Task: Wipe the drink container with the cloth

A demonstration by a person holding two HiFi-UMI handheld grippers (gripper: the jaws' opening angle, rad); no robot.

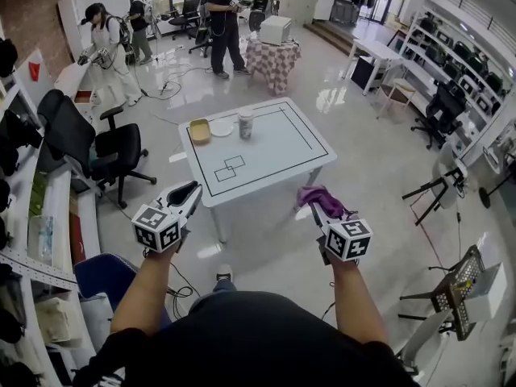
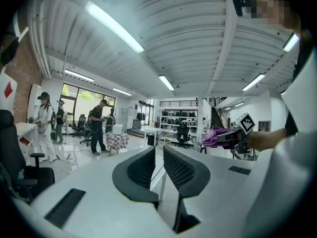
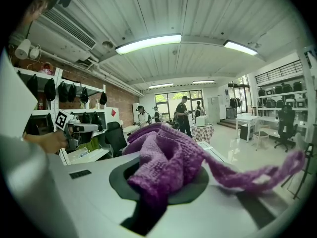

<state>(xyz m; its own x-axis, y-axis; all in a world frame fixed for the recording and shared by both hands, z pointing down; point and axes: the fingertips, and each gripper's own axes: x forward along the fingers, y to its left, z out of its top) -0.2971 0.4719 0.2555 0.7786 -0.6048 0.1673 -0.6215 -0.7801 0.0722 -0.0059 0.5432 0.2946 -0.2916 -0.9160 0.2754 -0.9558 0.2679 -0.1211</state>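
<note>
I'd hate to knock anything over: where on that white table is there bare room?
Most of the table is bare: everything right of the drink container and toward the near edge. The far left corner is crowded: yellow bowl, white plate and the container.

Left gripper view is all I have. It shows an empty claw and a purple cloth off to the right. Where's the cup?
Observer: In the head view the cup stands upright near the far edge of the white table, ahead of the person. Neither claw is near it.
Operator: Anything crowding it?
Observer: A white plate lies just left of it, and a tan bowl lies left of that.
Operator: Is the cloth gripped properly?
Observer: In the right gripper view the right claw is shut on the purple cloth. The cloth is bunched over the jaws, with one tail trailing off to the right.
</note>
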